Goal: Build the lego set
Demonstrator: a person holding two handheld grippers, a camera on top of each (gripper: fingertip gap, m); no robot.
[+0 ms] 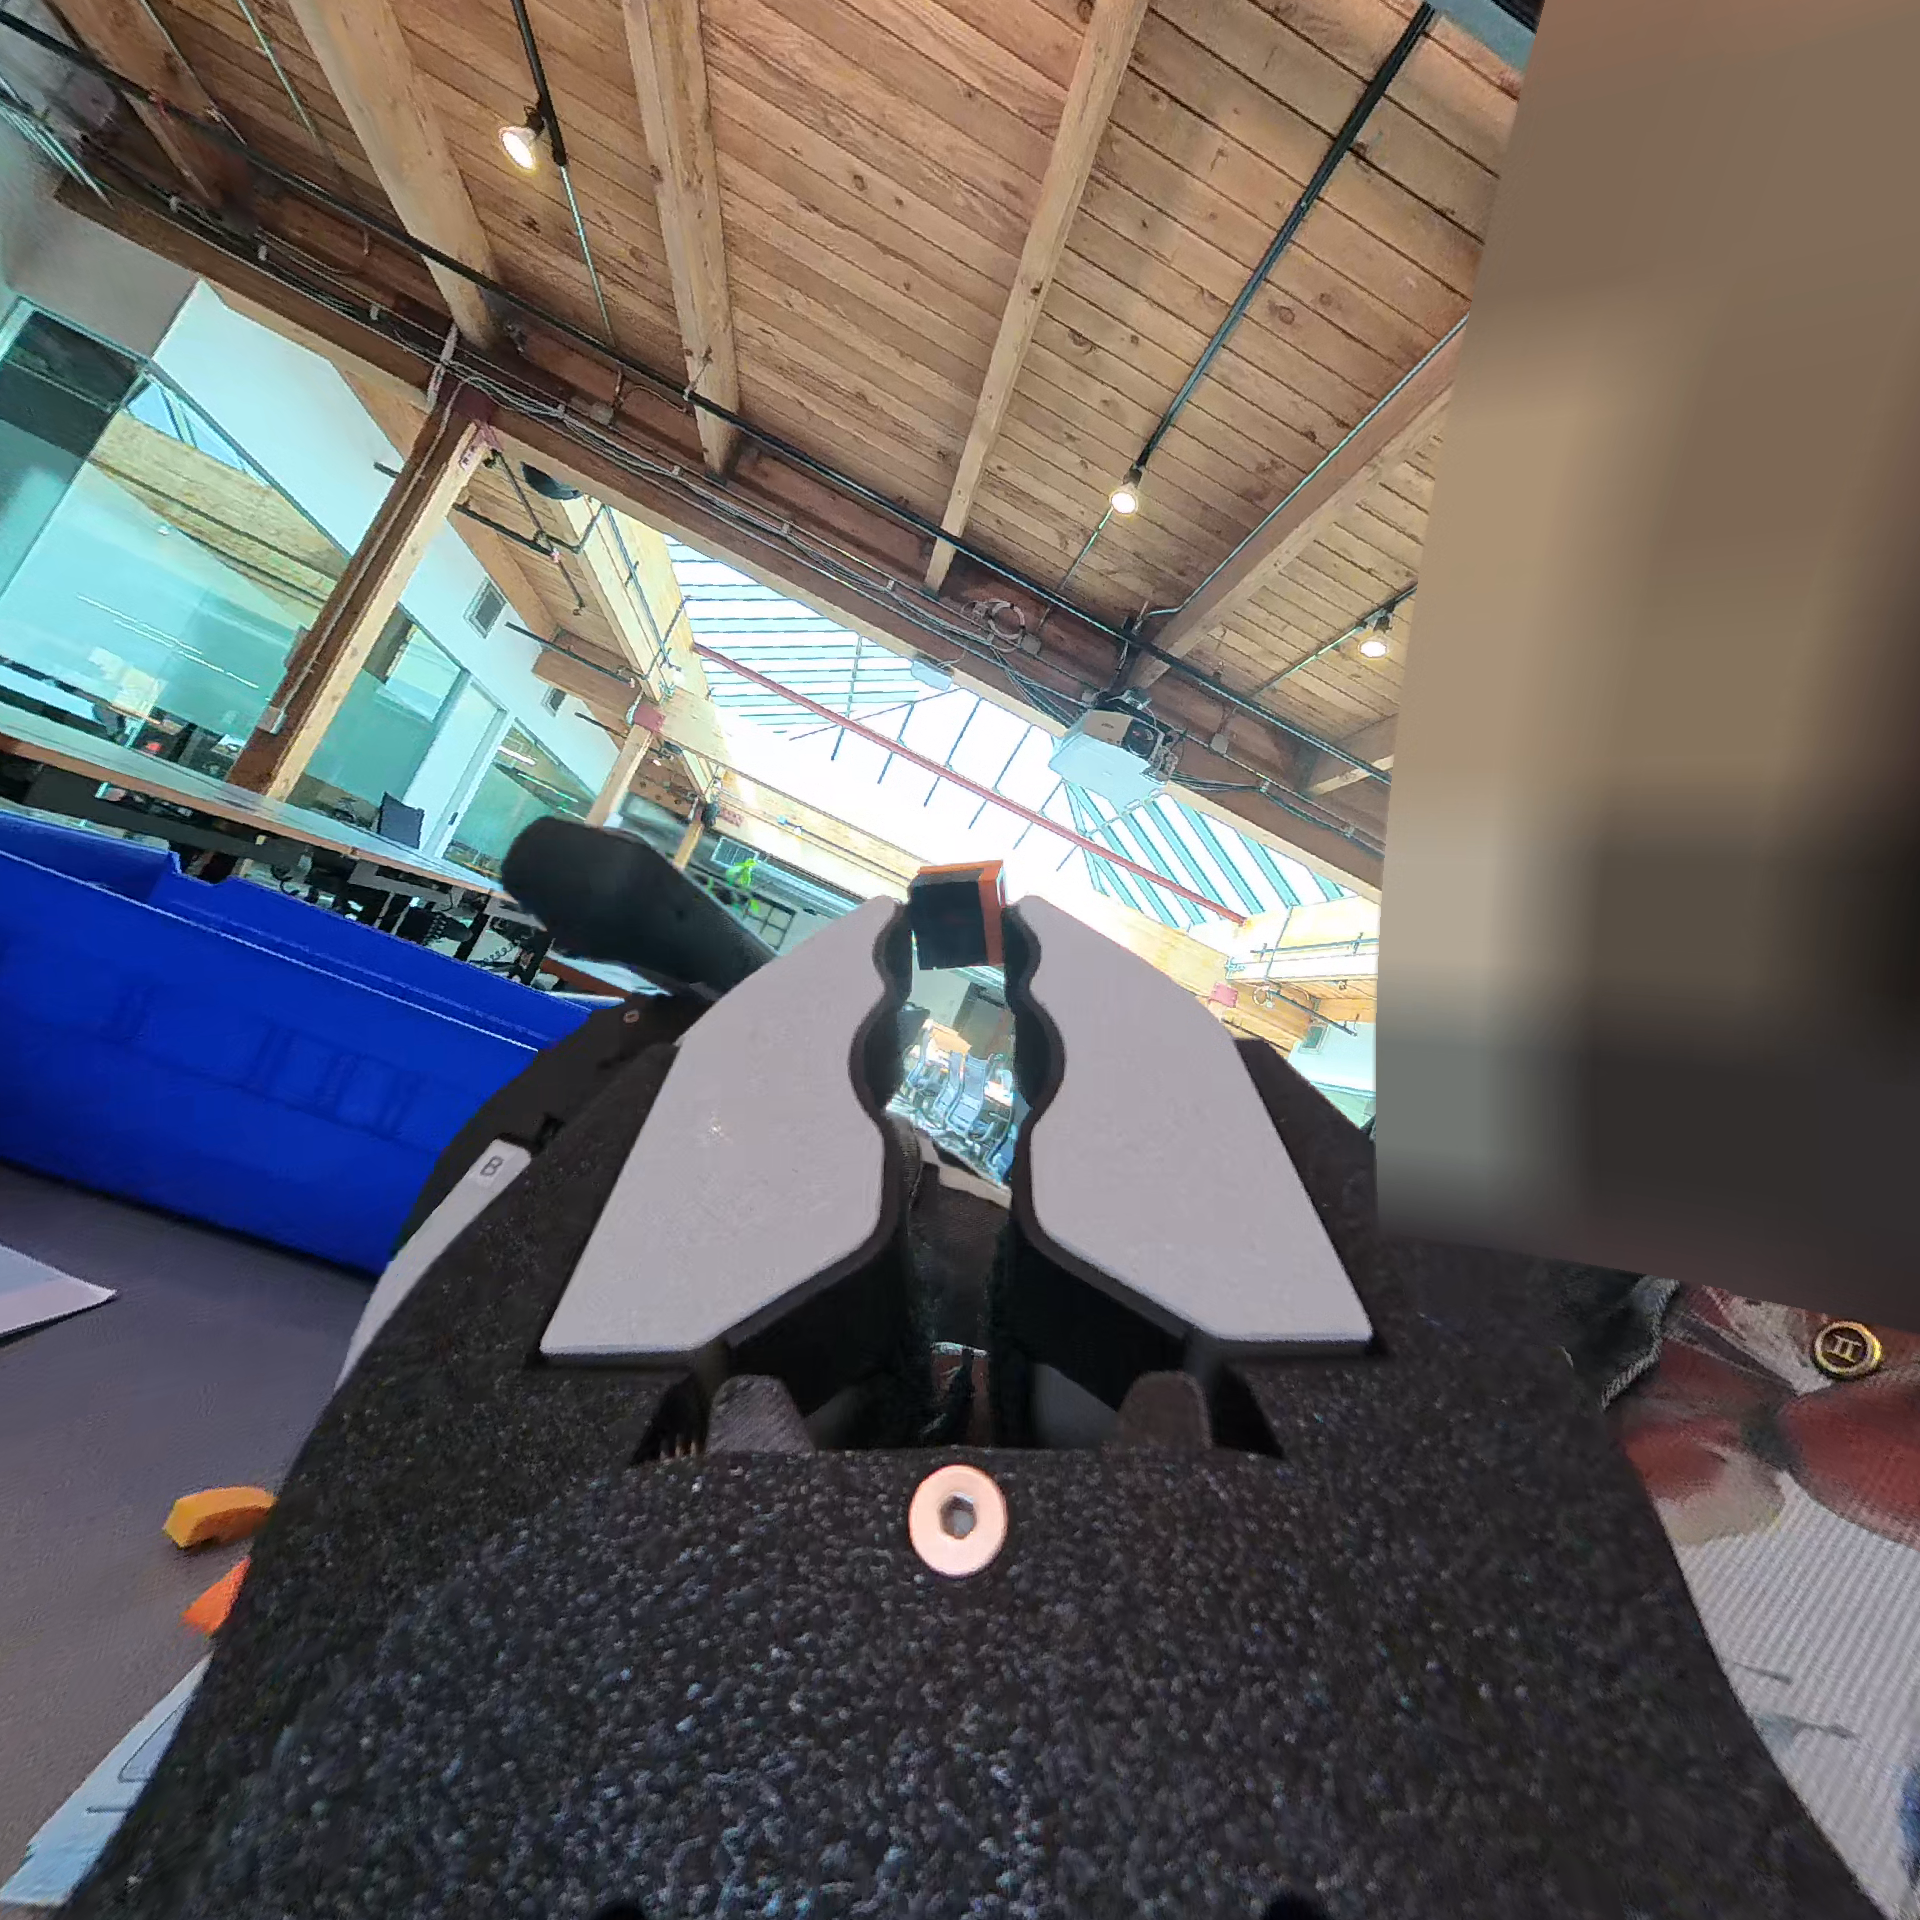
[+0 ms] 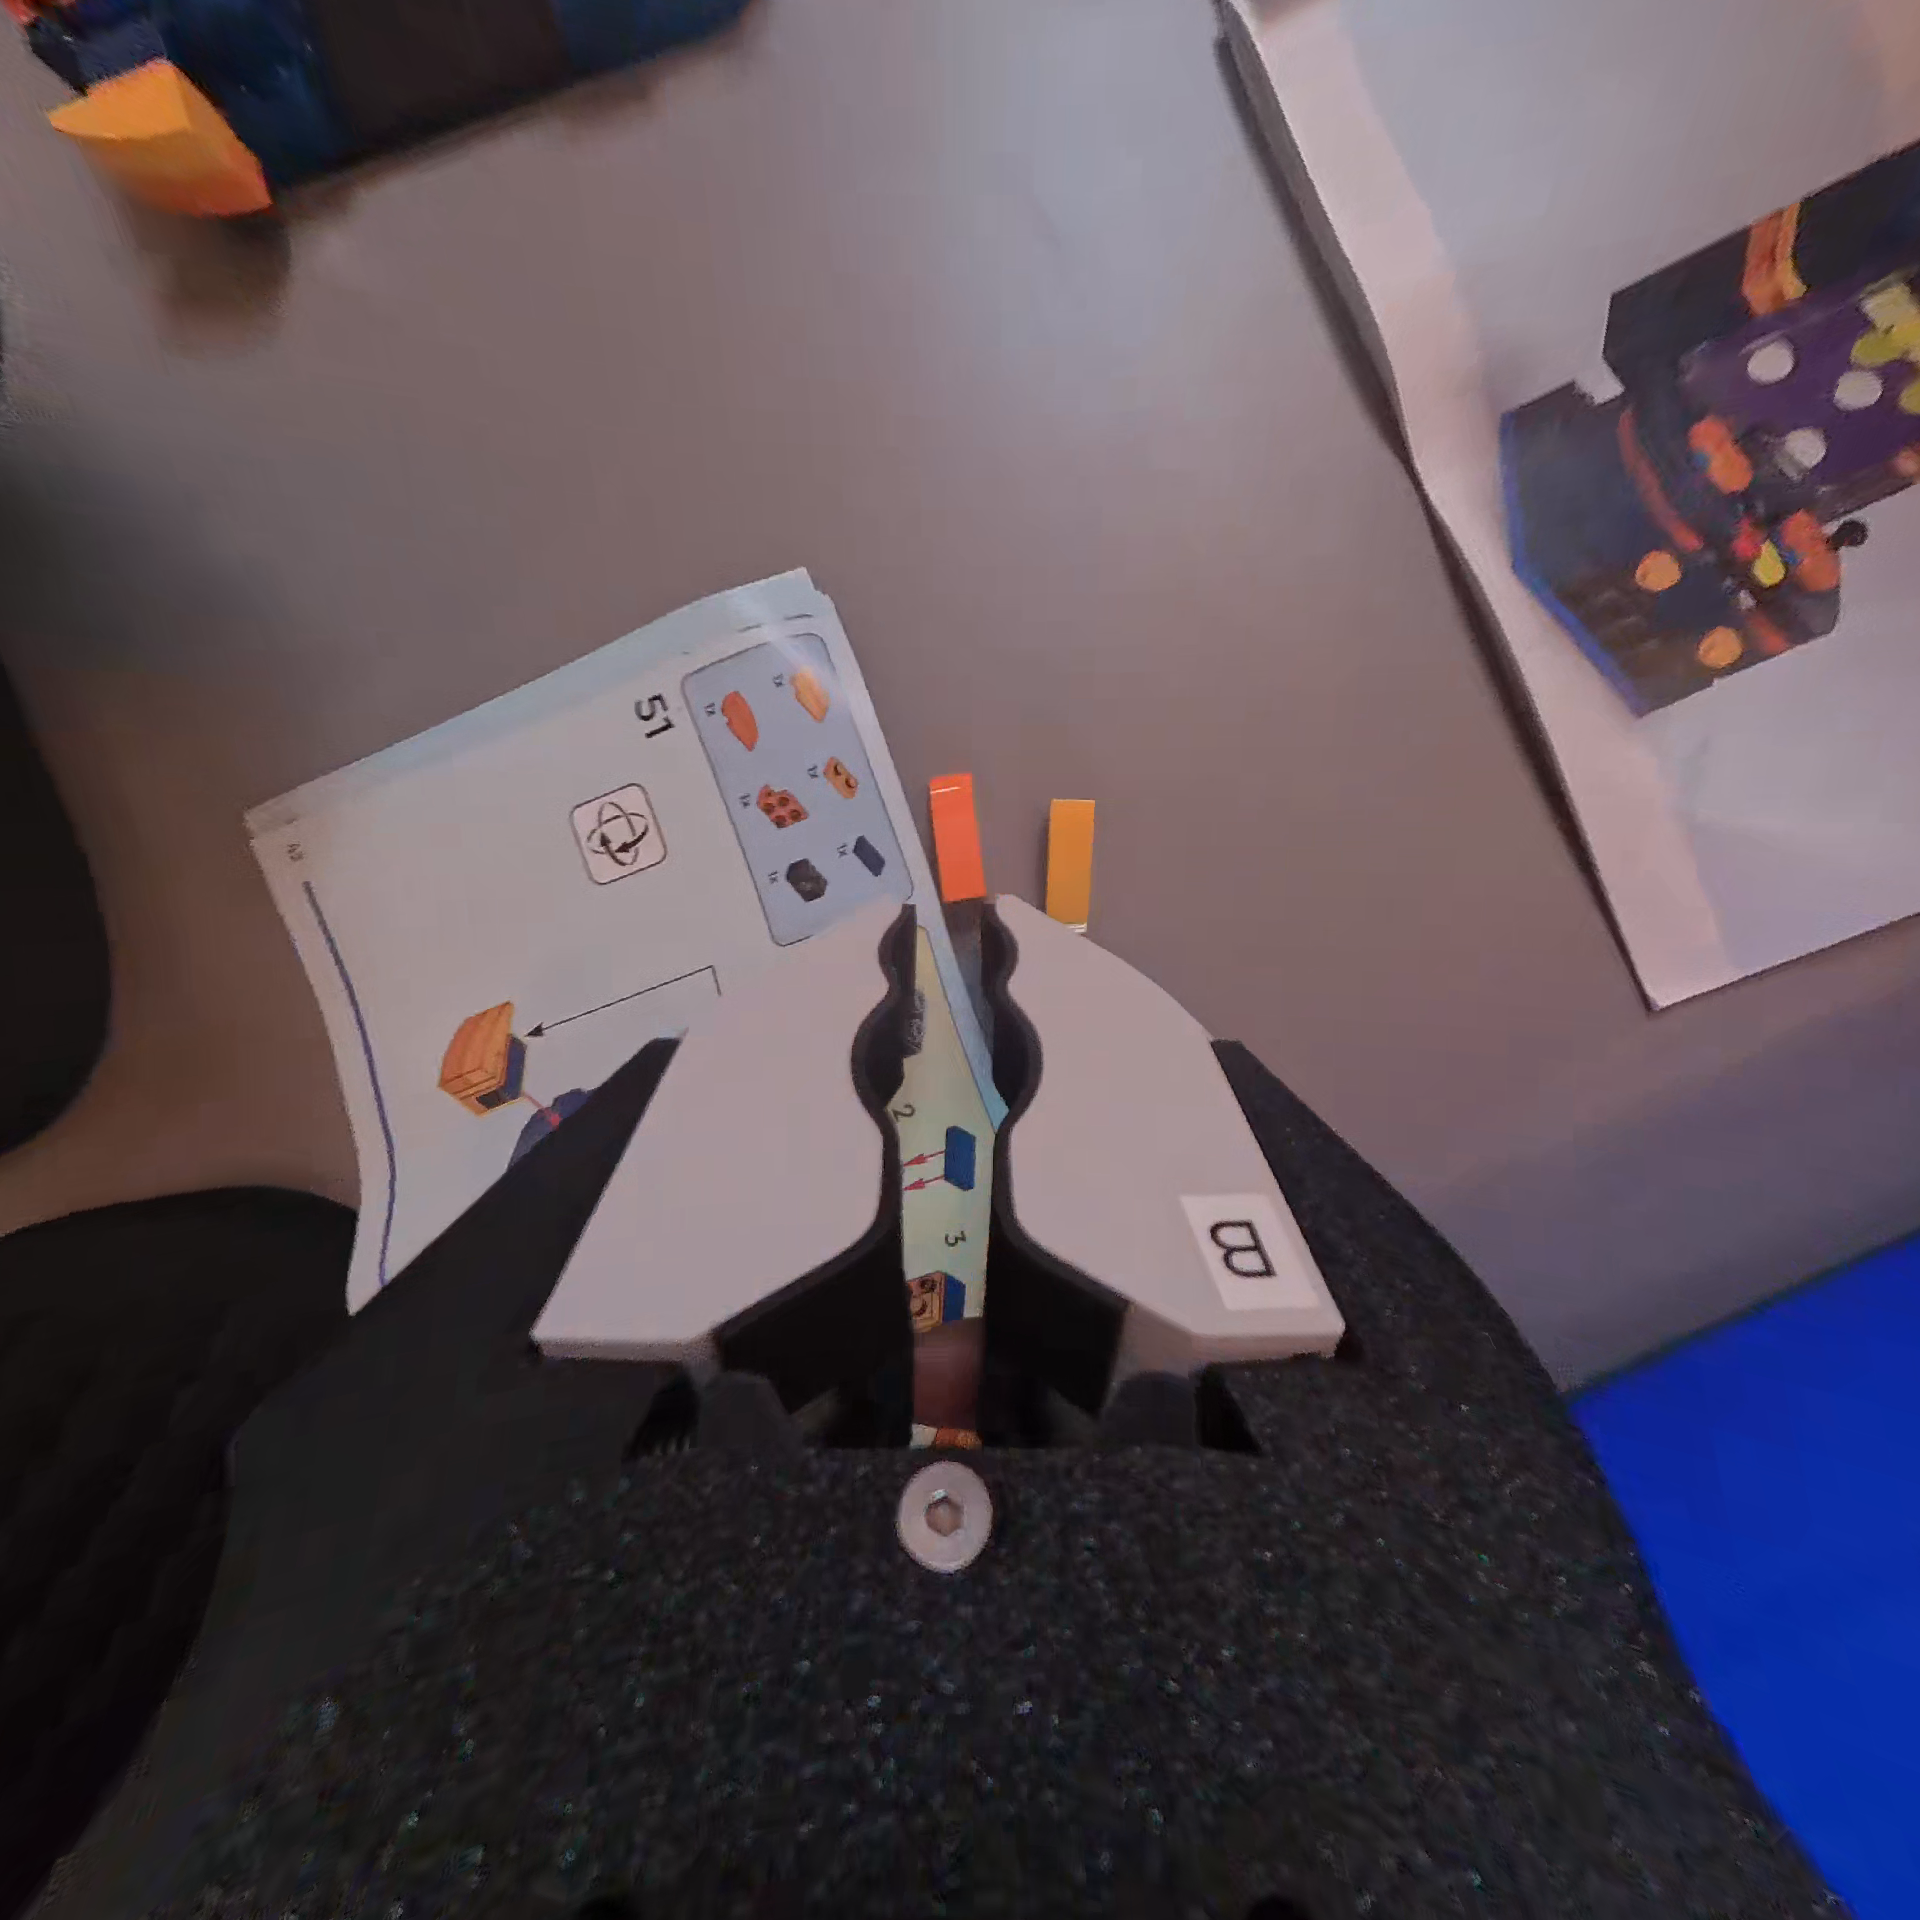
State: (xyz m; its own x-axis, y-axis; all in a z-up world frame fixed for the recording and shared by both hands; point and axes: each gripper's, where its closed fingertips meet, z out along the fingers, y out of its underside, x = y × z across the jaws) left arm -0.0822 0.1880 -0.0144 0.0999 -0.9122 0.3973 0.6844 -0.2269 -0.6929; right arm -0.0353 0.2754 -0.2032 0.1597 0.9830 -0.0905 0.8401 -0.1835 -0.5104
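Observation:
My left gripper points up toward the ceiling and is shut on a small black brick with an orange side, which is pinched at the very fingertips. My right gripper points down at the grey table. It is shut on the near end of a narrow orange piece, which sticks out past the fingertips. A yellow-orange piece lies on the table just right of it. An open instruction booklet lies under and to the left of the right fingers.
A second printed sheet with a picture of a brick model lies at the right. A partly built blue and orange model is at the top left. A blue bin stands at the left, with two orange pieces on the table before it. A person's patterned sleeve is at the right. My hands' fingertips stand some 20 cm from each other.

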